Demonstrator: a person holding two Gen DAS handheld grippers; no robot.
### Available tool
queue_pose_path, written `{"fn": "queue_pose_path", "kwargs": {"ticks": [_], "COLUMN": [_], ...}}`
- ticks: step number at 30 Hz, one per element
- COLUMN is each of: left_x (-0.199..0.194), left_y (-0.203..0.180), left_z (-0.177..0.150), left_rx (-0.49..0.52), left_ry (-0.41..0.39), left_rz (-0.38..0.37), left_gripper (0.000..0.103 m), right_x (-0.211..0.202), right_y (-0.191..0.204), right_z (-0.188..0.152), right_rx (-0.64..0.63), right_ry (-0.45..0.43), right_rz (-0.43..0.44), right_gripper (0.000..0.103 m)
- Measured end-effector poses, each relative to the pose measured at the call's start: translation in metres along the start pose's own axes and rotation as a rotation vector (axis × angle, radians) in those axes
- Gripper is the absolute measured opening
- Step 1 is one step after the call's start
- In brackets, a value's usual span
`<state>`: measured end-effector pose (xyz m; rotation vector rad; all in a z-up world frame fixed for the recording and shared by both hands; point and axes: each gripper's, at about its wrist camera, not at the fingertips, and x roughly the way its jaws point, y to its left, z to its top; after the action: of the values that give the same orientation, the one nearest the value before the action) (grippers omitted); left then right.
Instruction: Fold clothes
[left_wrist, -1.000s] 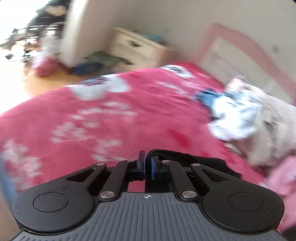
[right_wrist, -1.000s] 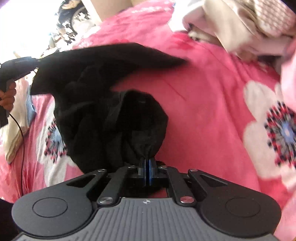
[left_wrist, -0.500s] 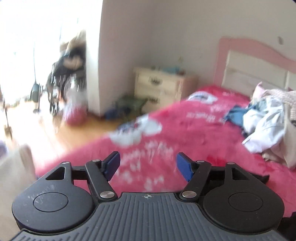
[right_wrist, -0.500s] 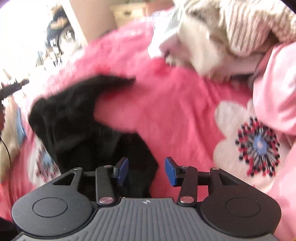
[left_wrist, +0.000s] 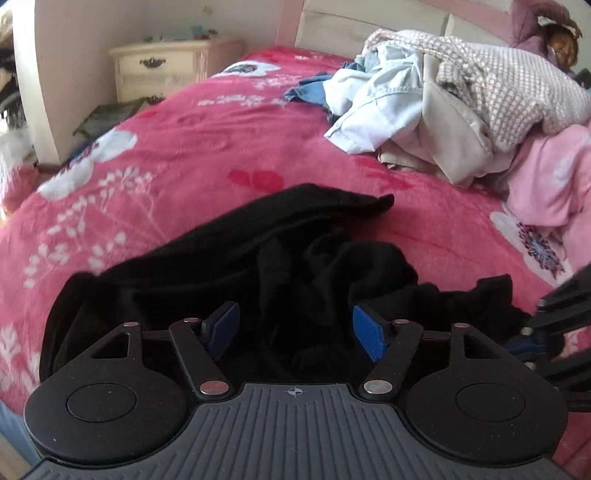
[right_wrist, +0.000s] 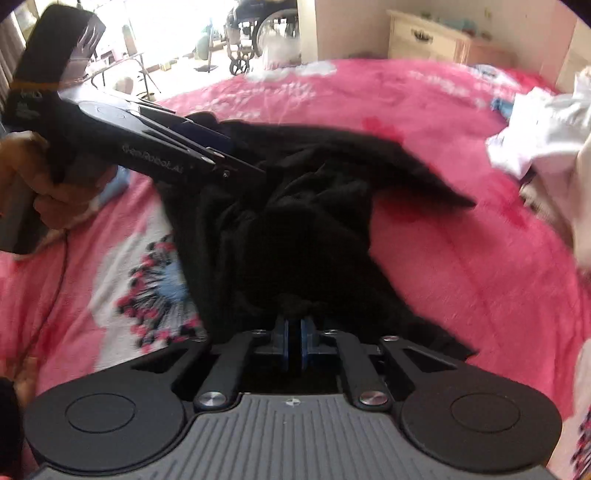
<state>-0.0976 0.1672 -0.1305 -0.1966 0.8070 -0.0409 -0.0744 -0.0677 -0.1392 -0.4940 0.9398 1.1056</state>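
1. Where the pink bedspread (left_wrist: 207, 147) lies flat, a black garment (left_wrist: 280, 251) sits crumpled on it, one flap reaching toward the clothes pile (left_wrist: 436, 103).
2. My left gripper (left_wrist: 295, 328): jaws spread wide, nothing between the blue pads (left_wrist: 369, 336), poised over the garment's near edge.
3. My right gripper (right_wrist: 294, 343): jaws clenched on a bunched fold of the garment (right_wrist: 303, 221).
4. My hand (right_wrist: 48, 184), seen from the right wrist, grips the left tool's handle.
5. Nightstand (left_wrist: 162, 70): beside the bed, against the wall.
6. Headboard (left_wrist: 369, 22): behind the pile.
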Motion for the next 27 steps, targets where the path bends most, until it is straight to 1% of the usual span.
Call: {"fn": "queue_pose_path", "kwargs": {"ticks": [2, 8, 9, 12, 15, 18, 22, 24, 27], "left_x": [-0.002, -0.008, -0.009, -0.003, 0.004, 0.007, 0.007, 0.006, 0.005], "left_y": [0.002, 0.009, 0.005, -0.006, -0.014, -0.014, -0.011, -0.01, -0.009], "left_z": [-0.003, -0.012, -0.012, -0.016, -0.021, -0.023, -0.02, -0.019, -0.016], "left_rx": [0.006, 0.025, 0.045, 0.074, 0.102, 0.097, 0.086, 0.084, 0.081], "left_ry": [0.012, 0.049, 0.052, 0.091, 0.113, 0.113, 0.103, 0.098, 0.089], "left_rz": [-0.018, -0.074, -0.09, -0.129, -0.132, -0.109, -0.093, -0.089, -0.084], "left_gripper": [0.069, 0.07, 0.07, 0.071, 0.07, 0.07, 0.071, 0.071, 0.071], "right_x": [-0.016, -0.03, -0.033, -0.039, -0.046, -0.053, -0.101, -0.123, -0.152], "right_y": [0.009, 0.024, 0.026, 0.034, 0.041, 0.048, -0.034, -0.076, -0.134], "right_z": [-0.005, -0.025, -0.028, -0.038, -0.048, -0.058, -0.025, -0.008, 0.013], "right_rx": [-0.015, -0.022, -0.023, -0.026, -0.029, -0.031, 0.194, 0.294, 0.448], "right_ry": [-0.008, 0.032, 0.039, 0.06, 0.081, 0.102, -0.153, -0.292, -0.505], "right_rz": [0.039, 0.237, 0.27, 0.369, 0.469, 0.569, 0.464, 0.365, 0.185], "right_gripper": [0.008, 0.007, 0.007, 0.008, 0.007, 0.007, 0.007, 0.007, 0.007]}}
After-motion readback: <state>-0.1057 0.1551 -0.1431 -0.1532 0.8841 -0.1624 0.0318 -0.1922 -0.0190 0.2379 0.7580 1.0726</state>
